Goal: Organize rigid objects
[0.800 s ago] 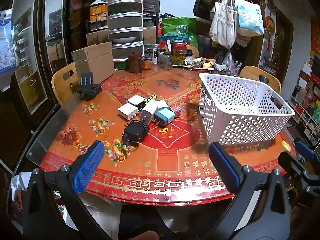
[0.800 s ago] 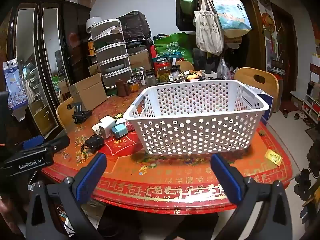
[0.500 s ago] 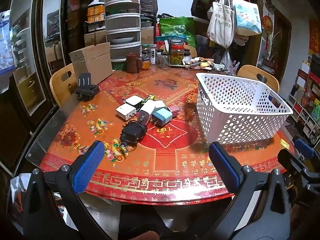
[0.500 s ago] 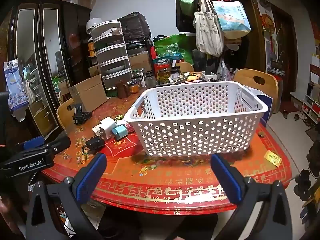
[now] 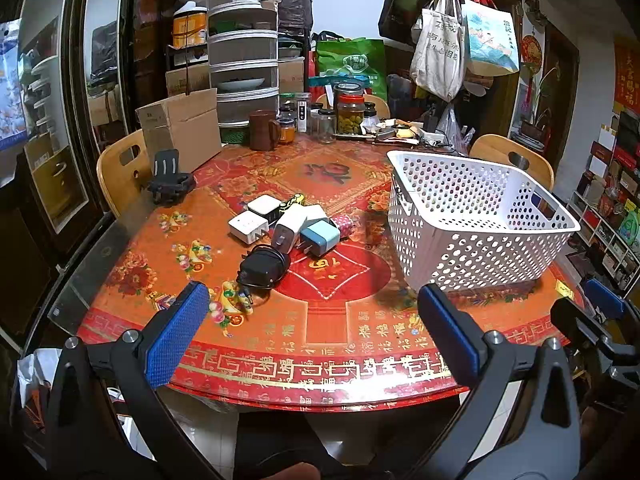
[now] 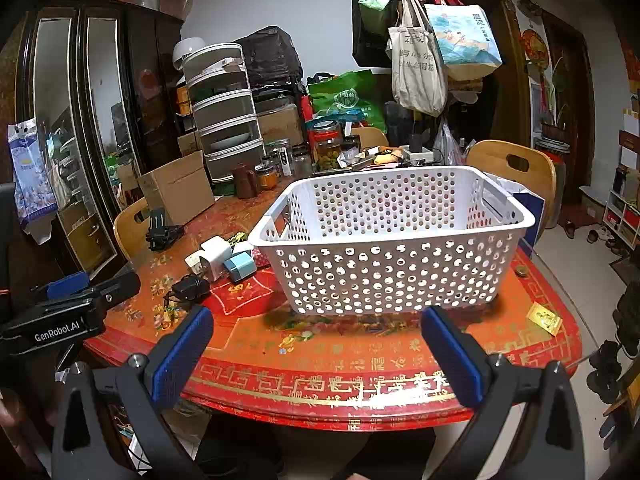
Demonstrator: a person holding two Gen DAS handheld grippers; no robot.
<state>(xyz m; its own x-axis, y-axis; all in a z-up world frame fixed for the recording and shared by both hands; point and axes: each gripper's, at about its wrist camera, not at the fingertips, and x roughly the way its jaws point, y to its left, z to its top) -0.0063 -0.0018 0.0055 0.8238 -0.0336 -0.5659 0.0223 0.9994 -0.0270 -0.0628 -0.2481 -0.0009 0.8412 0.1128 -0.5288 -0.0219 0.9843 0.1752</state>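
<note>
Barely any change since a moment ago: both tongs, left tongs [image 5: 312,328] and right tongs [image 6: 316,344], still wide and empty; chargers [image 5: 288,224] untouched on table [image 5: 340,344], probably bound for white basket [image 6: 392,240] alongside.

On the round red table [image 5: 336,344] sit one white perforated basket [image 5: 472,220], three white plug adapters [image 5: 248,227], one light blue adapter [image 5: 320,236], one black power adapter [image 5: 262,266], one black phone stand [image 5: 168,180] and one cardboard box [image 5: 180,128], with three wooden chairs [image 5: 120,168] around it.
</note>
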